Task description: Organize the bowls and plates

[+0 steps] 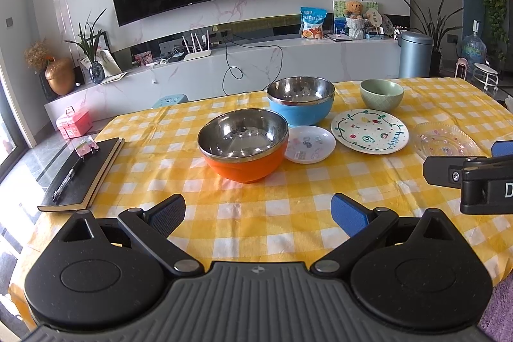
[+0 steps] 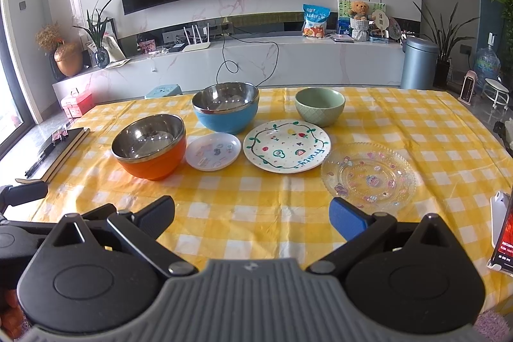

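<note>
On the yellow checked tablecloth (image 1: 256,201) stand an orange steel-lined bowl (image 1: 243,146), a blue steel-lined bowl (image 1: 301,101) behind it and a green bowl (image 1: 381,93) at the back right. A small white plate (image 1: 309,144), a painted "Fruity" plate (image 1: 368,132) and a clear glass plate (image 1: 447,141) lie in a row. My left gripper (image 1: 258,215) is open and empty, short of the orange bowl. My right gripper (image 2: 251,218) is open and empty, near the glass plate (image 2: 368,175); the orange bowl (image 2: 149,148), blue bowl (image 2: 226,108) and green bowl (image 2: 319,106) also show there.
A black notebook with a pen (image 1: 80,172) lies at the table's left edge. A phone on a stand (image 2: 503,233) is at the right edge. The right gripper's fingers (image 1: 449,172) reach into the left wrist view. Behind the table are a TV cabinet and a bin (image 1: 415,53).
</note>
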Motion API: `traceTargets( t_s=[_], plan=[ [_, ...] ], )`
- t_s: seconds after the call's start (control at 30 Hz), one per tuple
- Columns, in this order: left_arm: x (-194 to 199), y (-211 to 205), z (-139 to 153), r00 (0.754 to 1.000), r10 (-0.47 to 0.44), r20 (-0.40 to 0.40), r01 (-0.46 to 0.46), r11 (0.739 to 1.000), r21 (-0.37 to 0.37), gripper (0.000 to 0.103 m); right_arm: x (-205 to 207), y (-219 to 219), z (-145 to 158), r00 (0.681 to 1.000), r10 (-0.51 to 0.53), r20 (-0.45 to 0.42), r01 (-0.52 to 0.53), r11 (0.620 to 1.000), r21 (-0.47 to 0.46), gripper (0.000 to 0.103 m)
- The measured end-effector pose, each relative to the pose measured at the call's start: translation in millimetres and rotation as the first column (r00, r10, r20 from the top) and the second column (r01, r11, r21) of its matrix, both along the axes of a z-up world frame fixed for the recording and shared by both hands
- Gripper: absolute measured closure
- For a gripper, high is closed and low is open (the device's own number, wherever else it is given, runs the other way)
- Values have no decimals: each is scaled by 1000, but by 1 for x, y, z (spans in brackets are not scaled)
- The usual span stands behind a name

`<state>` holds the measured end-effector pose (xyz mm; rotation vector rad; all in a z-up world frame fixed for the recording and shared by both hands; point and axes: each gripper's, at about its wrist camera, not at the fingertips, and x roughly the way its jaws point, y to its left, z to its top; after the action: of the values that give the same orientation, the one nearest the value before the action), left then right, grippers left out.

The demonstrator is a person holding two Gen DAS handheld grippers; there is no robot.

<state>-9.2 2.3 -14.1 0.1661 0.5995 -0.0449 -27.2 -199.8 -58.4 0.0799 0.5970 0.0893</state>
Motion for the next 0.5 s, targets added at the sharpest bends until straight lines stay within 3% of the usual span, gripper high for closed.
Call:
traceTargets(
  t_s=[0.5],
  plan=[
    [-2,4,-2,1000,9,-11,-9,1000,-3,0,-1,3,-2,1000,1,-5,-1,1000,1,2]
  ],
)
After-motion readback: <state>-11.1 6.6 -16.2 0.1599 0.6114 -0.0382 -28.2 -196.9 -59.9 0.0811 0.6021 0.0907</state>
